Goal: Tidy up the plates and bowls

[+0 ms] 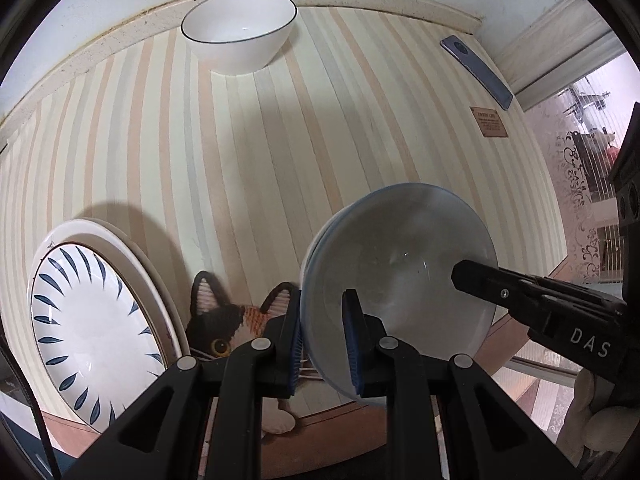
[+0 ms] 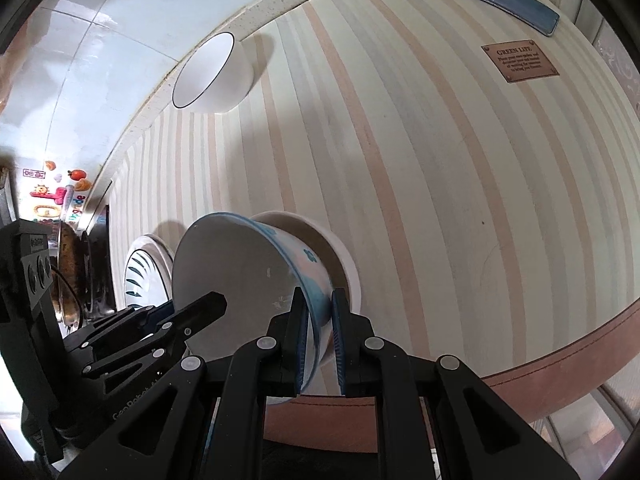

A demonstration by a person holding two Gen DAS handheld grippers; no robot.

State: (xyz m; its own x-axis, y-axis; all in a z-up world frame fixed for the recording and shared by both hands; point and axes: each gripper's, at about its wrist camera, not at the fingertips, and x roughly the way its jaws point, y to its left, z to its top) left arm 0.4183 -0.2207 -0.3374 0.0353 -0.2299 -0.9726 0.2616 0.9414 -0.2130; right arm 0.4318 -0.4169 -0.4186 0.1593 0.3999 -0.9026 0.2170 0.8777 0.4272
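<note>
My fingers (image 1: 357, 344) on both grippers pinch one blue-patterned bowl's (image 2: 256, 276) rim from opposite sides. My left gripper (image 1: 326, 344) and right gripper (image 2: 320, 344) hold it tilted above the striped mat (image 2: 420, 180).

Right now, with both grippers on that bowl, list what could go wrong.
1. The blue-rimmed bowl is pinched only at its rim by the left gripper and right gripper; uneven pulling could make it slip or crack.
2. It sits nested in a white dish beneath, so lifting may drag that dish along.
3. The striped plate lies close by at the mat's edge; a swing could knock it.
</note>
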